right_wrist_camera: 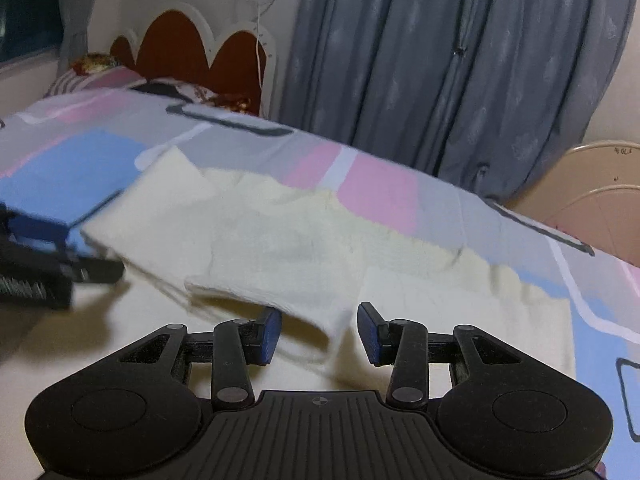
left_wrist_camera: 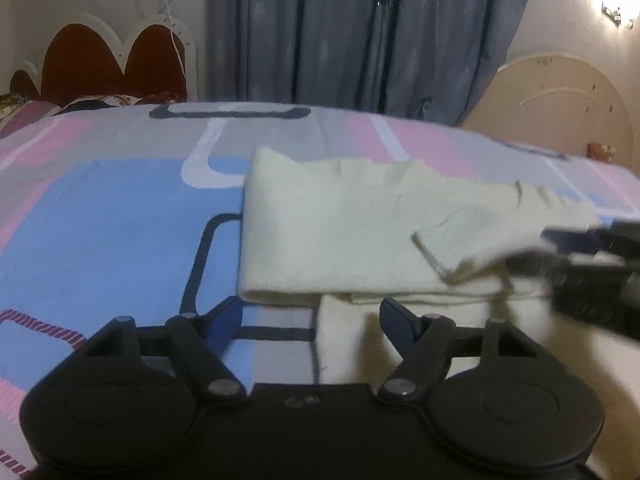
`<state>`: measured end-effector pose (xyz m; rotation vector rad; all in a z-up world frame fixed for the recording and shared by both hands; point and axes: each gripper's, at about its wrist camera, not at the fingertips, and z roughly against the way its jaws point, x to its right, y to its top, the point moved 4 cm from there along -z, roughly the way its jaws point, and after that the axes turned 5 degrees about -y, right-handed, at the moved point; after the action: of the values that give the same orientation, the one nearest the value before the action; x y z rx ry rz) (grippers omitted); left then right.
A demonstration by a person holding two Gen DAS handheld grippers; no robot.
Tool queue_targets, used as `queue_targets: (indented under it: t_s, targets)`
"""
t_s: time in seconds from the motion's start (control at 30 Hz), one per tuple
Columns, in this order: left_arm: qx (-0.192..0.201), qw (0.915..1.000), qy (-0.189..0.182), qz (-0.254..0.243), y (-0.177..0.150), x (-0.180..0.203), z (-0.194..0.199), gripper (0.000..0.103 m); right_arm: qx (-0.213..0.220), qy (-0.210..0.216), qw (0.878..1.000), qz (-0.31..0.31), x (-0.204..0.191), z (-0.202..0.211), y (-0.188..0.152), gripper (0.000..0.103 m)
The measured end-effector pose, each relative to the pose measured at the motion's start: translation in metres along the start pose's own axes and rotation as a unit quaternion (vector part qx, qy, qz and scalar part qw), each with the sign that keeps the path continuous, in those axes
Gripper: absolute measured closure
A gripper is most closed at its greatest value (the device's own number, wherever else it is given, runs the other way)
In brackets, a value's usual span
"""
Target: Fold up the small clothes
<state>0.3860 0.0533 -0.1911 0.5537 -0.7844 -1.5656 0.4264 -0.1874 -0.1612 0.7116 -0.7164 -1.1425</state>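
Note:
A cream small garment (left_wrist_camera: 340, 232) lies folded on the bed's patterned sheet (left_wrist_camera: 100, 220). In the left wrist view my left gripper (left_wrist_camera: 310, 308) stands open at the garment's near folded edge, with nothing pressed between its blue pads. My right gripper (left_wrist_camera: 580, 256) shows blurred at the right edge, beside a turned-over flap of the cloth. In the right wrist view the garment (right_wrist_camera: 280, 240) has a loose corner hanging just ahead of my right gripper (right_wrist_camera: 320, 316). Its jaws stand apart and the pads do not press the cloth. The left gripper (right_wrist_camera: 40, 264) shows at the far left.
Blue-grey curtains (left_wrist_camera: 360, 40) hang behind the bed. A red and white headboard (left_wrist_camera: 116, 60) with pillows (right_wrist_camera: 96, 64) stands at the far left. A beige rounded footboard (left_wrist_camera: 560, 104) rises at the right. The sheet (right_wrist_camera: 380, 192) runs beyond the garment.

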Motion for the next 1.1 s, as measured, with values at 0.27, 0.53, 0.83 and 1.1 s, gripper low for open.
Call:
queue_targets:
  t_s: [0.27,0.53,0.83,1.1]
  targets:
    - [0.017,0.9996,0.022,0.003,-0.001,0.001,-0.015,0.034,0.012,0.024,0.981,-0.194,0.069,0.012,0.010,0.101]
    - [0.043,0.9978,0.015,0.048,0.008,-0.005,-0.023,0.075,-0.037,0.005,0.936,-0.349,0.161,0.018,-0.034,0.101]
    - [0.045,0.9969,-0.005,0.063,0.005,-0.010,-0.024,0.082,-0.048,0.005,0.894,-0.445,0.202,0.020,-0.063,0.101]
    - [0.039,0.9972,-0.010,0.064,0.008,-0.012,-0.020,0.079,-0.059,-0.053,0.914,-0.398,0.204,0.036,-0.067,0.101]
